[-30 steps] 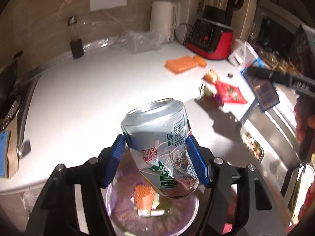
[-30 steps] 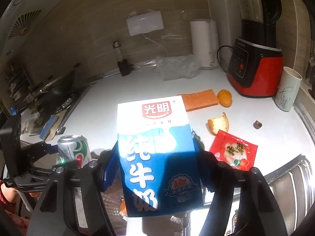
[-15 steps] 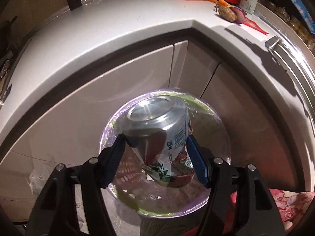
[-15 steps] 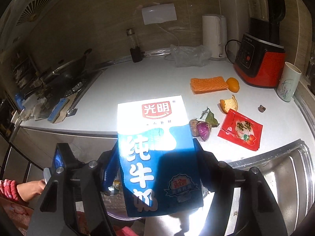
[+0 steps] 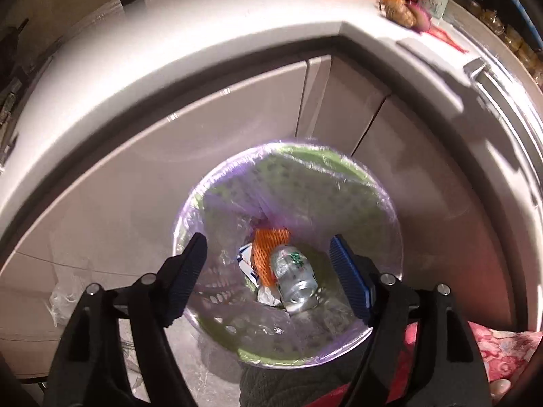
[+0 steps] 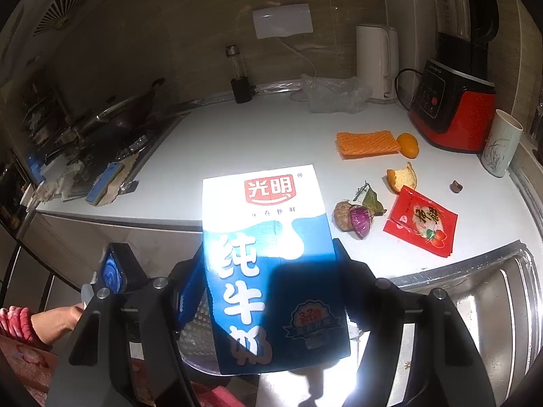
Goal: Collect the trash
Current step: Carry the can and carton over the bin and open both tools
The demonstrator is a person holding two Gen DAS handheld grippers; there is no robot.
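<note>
Now the left gripper (image 5: 266, 257), jaws just opened and empty, hangs over the bin (image 5: 380, 200); the right gripper (image 6: 268, 285), clamped on the milk carton (image 6: 268, 254) at frame centre, could miss the rim.

can (image 5: 294, 277) in bin (image 5: 383, 203), bin below counter (image 5: 203, 34)

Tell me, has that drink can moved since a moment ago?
Yes. The can has dropped out of the left gripper, whose jaws have just been opening, and now lies at the bottom of the lined bin, beside orange netting.
</note>
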